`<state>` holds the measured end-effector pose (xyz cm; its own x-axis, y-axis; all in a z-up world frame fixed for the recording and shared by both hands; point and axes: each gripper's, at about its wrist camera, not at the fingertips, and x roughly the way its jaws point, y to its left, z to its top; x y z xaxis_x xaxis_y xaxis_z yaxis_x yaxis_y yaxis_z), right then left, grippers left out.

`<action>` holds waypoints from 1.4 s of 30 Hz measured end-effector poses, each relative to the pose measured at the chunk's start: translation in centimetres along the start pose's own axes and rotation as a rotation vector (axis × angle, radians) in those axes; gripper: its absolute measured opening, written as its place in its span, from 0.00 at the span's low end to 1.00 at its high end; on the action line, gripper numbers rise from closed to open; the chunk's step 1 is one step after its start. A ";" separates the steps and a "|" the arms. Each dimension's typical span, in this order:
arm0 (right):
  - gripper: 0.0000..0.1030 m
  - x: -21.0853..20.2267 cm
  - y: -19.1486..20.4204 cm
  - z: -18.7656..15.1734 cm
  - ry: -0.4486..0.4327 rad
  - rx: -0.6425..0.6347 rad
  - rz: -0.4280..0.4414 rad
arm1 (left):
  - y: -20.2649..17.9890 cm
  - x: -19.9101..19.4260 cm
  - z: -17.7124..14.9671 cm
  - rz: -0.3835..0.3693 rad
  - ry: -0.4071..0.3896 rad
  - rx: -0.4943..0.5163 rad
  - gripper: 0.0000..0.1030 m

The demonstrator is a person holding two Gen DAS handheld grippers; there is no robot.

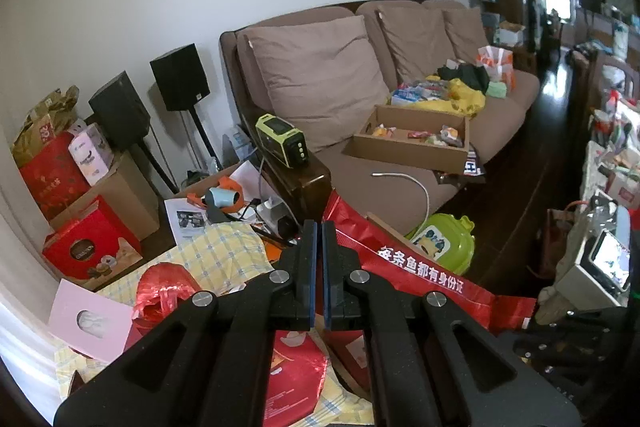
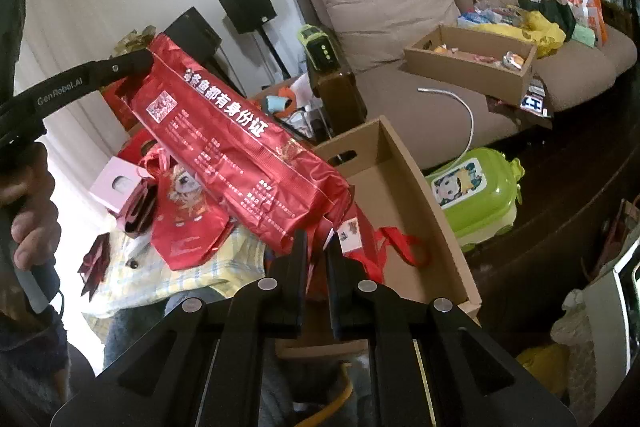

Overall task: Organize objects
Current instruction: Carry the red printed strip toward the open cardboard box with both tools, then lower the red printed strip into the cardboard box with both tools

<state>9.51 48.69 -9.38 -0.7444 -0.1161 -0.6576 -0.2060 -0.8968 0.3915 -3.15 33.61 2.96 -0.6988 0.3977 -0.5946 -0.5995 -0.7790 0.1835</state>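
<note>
I hold a long red foil bag [image 2: 240,147] with white printed characters between both grippers, tilted in the air. In the right wrist view my right gripper [image 2: 316,241] is shut on its near lower end. My left gripper [image 2: 146,61], held by a hand [image 2: 28,211], pinches the far upper end. In the left wrist view the left gripper [image 1: 318,229] has its fingers pressed together on the bag's edge, and the red bag [image 1: 416,267] runs off to the right. Below the bag stands an open cardboard box [image 2: 438,215] with red ribbon handles inside.
Red gift bags [image 2: 188,223] and a pink box [image 2: 116,187] lie on a yellow checked cloth [image 2: 192,279] at the left. A green child's case [image 2: 476,195] stands right of the box. Behind are a brown sofa [image 2: 440,99] bearing a cardboard tray [image 2: 468,67], and black speakers [image 1: 180,77].
</note>
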 end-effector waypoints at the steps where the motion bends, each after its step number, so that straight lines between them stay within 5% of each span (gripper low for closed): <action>1: 0.08 0.1 -0.2 -0.1 0.003 0.004 0.000 | -0.1 0.2 0.0 -0.001 0.003 0.000 0.02; 42: 0.08 7.4 -6.2 -3.9 0.156 0.159 -0.057 | -5.1 11.3 -4.3 0.015 0.188 0.064 0.02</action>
<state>7.75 51.73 -19.19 -0.6241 -0.1427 -0.7682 -0.3517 -0.8267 0.4392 -6.33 39.95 -8.03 -0.6261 0.2843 -0.7261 -0.6176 -0.7493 0.2391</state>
